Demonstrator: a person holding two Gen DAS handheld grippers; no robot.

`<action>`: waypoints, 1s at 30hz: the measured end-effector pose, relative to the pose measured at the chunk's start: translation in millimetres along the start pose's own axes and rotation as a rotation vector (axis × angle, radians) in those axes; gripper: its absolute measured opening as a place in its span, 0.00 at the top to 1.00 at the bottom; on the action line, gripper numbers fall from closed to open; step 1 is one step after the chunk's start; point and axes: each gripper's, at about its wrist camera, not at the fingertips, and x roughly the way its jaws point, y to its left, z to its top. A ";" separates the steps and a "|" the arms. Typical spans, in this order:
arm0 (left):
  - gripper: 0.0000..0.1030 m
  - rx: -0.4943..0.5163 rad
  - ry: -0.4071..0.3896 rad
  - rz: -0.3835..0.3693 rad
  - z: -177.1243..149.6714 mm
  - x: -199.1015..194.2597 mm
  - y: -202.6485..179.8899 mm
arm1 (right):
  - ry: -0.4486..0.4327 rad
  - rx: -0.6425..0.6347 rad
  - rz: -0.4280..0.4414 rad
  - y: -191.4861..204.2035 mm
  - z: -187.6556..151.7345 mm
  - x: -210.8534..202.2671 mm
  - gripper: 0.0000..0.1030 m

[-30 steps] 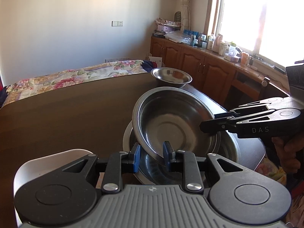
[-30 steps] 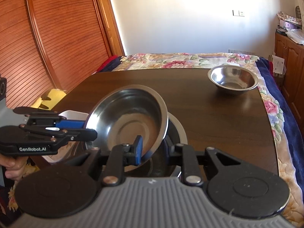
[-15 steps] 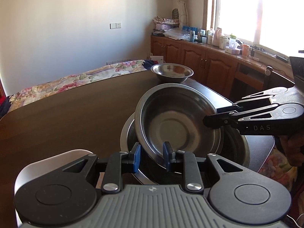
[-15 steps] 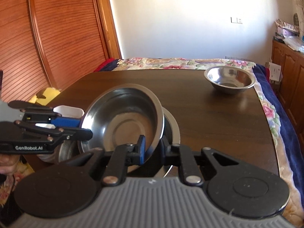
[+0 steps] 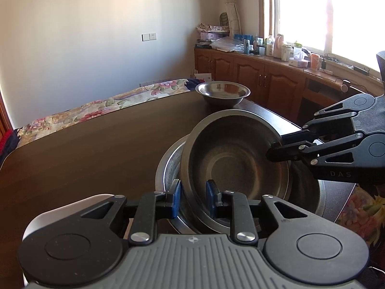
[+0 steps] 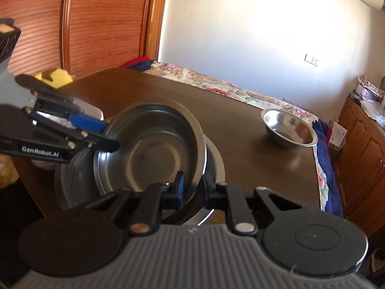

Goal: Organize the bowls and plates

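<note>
A steel bowl (image 5: 235,161) (image 6: 154,159) is held tilted over a larger steel bowl (image 5: 168,166) (image 6: 216,161) at the near edge of the dark wooden table (image 5: 84,156). My left gripper (image 5: 193,200) is shut on the tilted bowl's near rim, one blue pad outside and one inside. My right gripper (image 6: 192,189) is shut on the opposite rim. Each gripper shows in the other's view, the right gripper (image 5: 274,153) at the right and the left gripper (image 6: 110,141) at the left. A third, smaller steel bowl (image 5: 222,92) (image 6: 288,127) stands alone at the table's far corner.
A white container (image 5: 48,214) (image 6: 92,110) sits on the table beside the left gripper. A floral cloth (image 5: 96,106) lies beyond the table's far edge. Wooden cabinets (image 5: 264,79) with bottles on top line the window side. A wooden sliding door (image 6: 72,24) stands behind the left gripper.
The right wrist view has rolled, so the table now slants. The right jaws have narrowed onto the bowl's rim. The tilted bowl stays over the larger one, gripped on both sides.
</note>
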 end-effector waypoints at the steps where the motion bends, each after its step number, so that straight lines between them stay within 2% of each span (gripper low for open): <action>1: 0.75 -0.003 -0.004 0.001 0.1 -0.4 0.5 | 0.005 -0.001 0.003 -0.4 1.1 0.3 0.85; 7: 0.75 -0.043 -0.027 0.004 -0.3 -4.1 4.5 | 0.018 -0.010 -0.002 1.1 4.3 2.9 0.85; 14: 0.75 -0.045 -0.067 0.025 2.8 -11.8 1.4 | 0.038 -0.013 -0.014 2.7 11.9 10.9 0.85; 19: 0.74 -0.050 -0.060 0.019 4.0 -8.2 4.0 | 0.054 -0.006 -0.002 0.6 13.9 14.5 0.84; 26: 0.75 -0.054 -0.058 0.016 8.1 -4.9 2.6 | 0.016 0.028 0.007 -1.6 10.9 11.0 0.84; 30: 0.74 -0.056 -0.069 0.029 14.4 -6.0 2.8 | -0.044 0.067 0.019 -5.2 10.6 3.0 0.84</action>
